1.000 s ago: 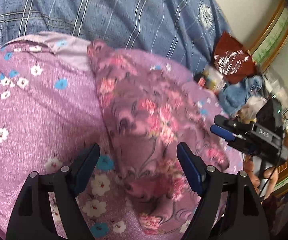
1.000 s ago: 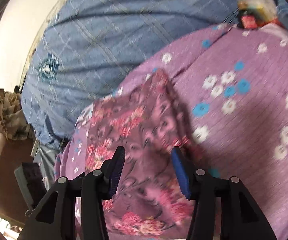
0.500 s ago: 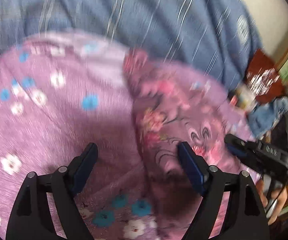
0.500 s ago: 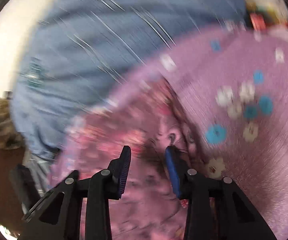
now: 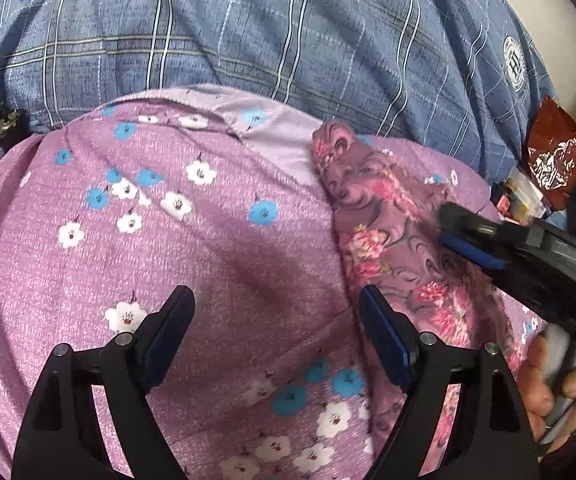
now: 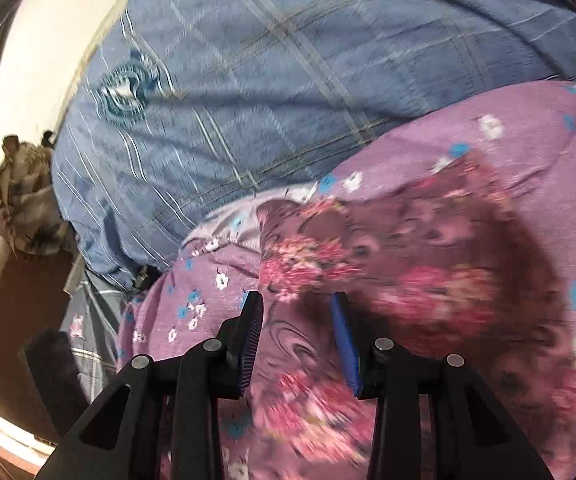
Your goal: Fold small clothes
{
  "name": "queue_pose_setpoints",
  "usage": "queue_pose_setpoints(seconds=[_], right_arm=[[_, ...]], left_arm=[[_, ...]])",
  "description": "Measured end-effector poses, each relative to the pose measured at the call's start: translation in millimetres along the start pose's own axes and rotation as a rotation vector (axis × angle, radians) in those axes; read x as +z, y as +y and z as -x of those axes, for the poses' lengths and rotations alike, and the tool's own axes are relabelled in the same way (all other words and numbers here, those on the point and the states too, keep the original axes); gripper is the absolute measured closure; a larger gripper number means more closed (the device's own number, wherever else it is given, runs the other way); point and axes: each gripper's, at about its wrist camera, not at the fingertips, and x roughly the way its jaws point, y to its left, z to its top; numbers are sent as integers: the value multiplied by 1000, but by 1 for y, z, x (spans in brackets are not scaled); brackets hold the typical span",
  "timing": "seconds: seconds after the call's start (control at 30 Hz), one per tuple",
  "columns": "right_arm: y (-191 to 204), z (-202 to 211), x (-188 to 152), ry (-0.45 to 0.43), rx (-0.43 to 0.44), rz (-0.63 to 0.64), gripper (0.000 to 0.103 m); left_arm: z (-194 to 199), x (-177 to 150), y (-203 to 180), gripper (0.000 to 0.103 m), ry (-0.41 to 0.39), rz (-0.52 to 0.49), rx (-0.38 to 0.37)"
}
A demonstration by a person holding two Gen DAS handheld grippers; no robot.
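Left claw (image 5: 276, 320) gapes empty over floral cloth (image 5: 388, 216); right claw (image 6: 297, 326) half-open.

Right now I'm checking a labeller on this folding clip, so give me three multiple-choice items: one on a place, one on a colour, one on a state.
1. The dark rose-print garment lies on:
A. the purple flowered cloth
B. bare floor
C. a wooden chair

2. The plaid bedding behind the cloths is:
A. green
B. blue
C. red

3. The left gripper is:
A. clamped on the rose-print garment
B. open, with nothing between its fingers
C. holding a foil bag

Answers: 1 A, purple cloth shows on every side of it. 2 B, blue with pale stripes. 3 B, its fingers stand wide apart above the purple cloth.
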Motion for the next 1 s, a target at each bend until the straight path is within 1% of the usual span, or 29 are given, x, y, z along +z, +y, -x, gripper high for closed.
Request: queue_pose_setpoints(seconds=[0.07, 0.1, 0.17, 0.23, 0.27, 0.3, 0.33, 0.4, 0.47, 0.5, 0.53, 0.57, 0.6, 0.63, 0.7, 0.73, 0.8, 0.83, 0.9, 0.97, 1.0], right_arm=[[-5, -28, -4, 98, -40, -14, 64], [-6, -28, -5, 79, -29, -18, 64], [-8, -20, -3, 90, 4, -39, 64], [-18, -1, -3, 75, 58, -86, 65], [-21, 8, -4, 64, 58, -94, 64], [-23, 16, -5, 51, 43, -90, 62], [-24, 25, -7, 34, 17, -77, 62], [-26, 52, -14, -30, -64, -30, 62], [-32, 66, -15, -71, -111, -24, 62], [-40, 71, -16, -78, -148, -39, 62], [-51, 67, -16, -57, -170, -60, 62], [-63, 57, -16, -12, -179, -89, 62], [-70, 47, -16, 15, -172, -106, 64], [-76, 47, -17, -10, -152, -105, 65], [-74, 55, -14, -4, -146, -97, 66], [-73, 61, -13, -18, -128, -98, 63], [-75, 68, -11, -27, -114, -93, 63], [-74, 71, -10, -32, -117, -87, 63], [-78, 83, -7, -57, -109, -83, 63], [-81, 92, -3, -80, -97, -86, 60], [-84, 95, -1, -89, -98, -90, 55]], left_arm=[[-5, -3, 1, 19, 30, -5, -5], [-7, -4, 0, 19, 39, -8, -11], [-7, -5, -8, 19, 41, -23, -27], [-3, -6, -13, 19, 30, -46, -37], [0, -6, -18, 19, 18, -63, -44], [2, -7, -23, 19, 10, -75, -52], [4, -7, -26, 19, 4, -84, -60], [9, -10, -35, 19, -13, -110, -78], [10, -15, -45, 19, -19, -151, -87], [7, -17, -49, 18, -10, -170, -85], [2, -19, -53, 18, 3, -185, -78], [-5, -21, -55, 18, 16, -193, -70], [-11, -24, -55, 17, 27, -184, -69], [-13, -25, -55, 16, 33, -176, -74], [-13, -23, -53, 17, 44, -158, -86], [-10, -23, -52, 17, 36, -156, -90], [0, -20, -51, 17, -15, -145, -96], [2, -20, -50, 17, -26, -143, -101], [8, -17, -49, 17, -40, -129, -137], [10, -15, -47, 17, -37, -107, -197], [10, -14, -47, 17, -27, -96, -240]])
